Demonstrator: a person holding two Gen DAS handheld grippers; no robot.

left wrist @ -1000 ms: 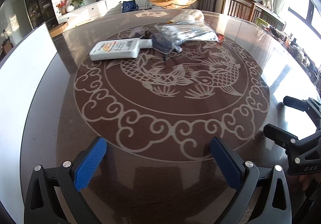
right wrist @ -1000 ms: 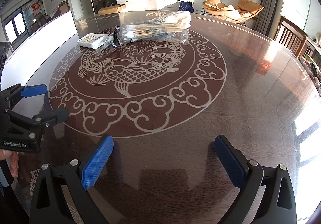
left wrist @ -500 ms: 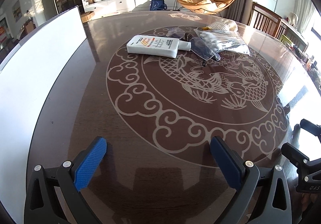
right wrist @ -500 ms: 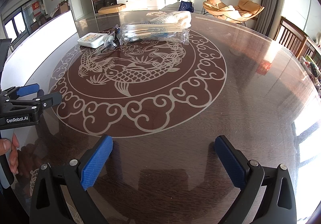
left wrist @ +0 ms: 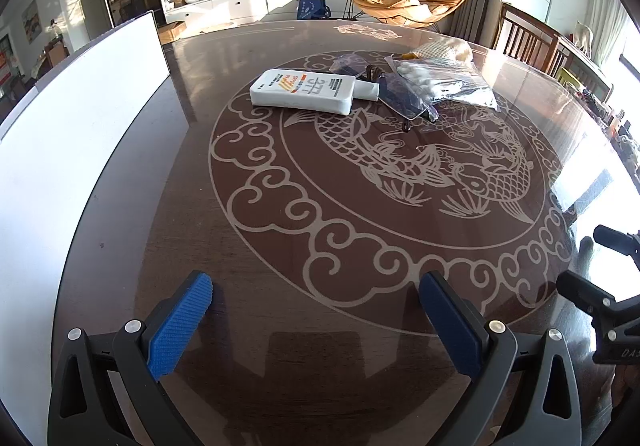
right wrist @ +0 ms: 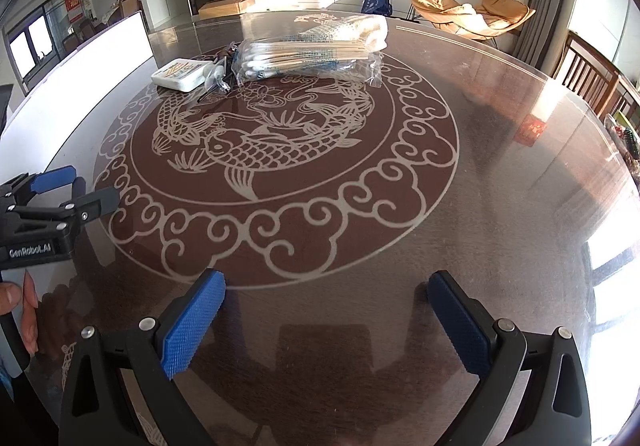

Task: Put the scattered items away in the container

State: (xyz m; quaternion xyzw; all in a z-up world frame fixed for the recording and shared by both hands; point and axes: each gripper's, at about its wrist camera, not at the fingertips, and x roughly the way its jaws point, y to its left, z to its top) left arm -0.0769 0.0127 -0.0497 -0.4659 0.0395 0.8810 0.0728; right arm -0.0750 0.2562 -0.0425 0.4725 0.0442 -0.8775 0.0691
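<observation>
While the bottle (left wrist: pixel 308 92) and swab bag (left wrist: pixel 440 80) lie far off, both grippers (left wrist: pixel 316 320) (right wrist: pixel 326 320) hover wide open, empty, ready to reach.

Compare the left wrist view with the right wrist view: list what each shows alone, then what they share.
Left wrist only: the right gripper at the right edge, open and empty. Right wrist only: the left gripper at the left edge, open, with the person's fingers below it. Both: the white bottle lying flat, the cotton swab bag, the patterned round table.
</observation>
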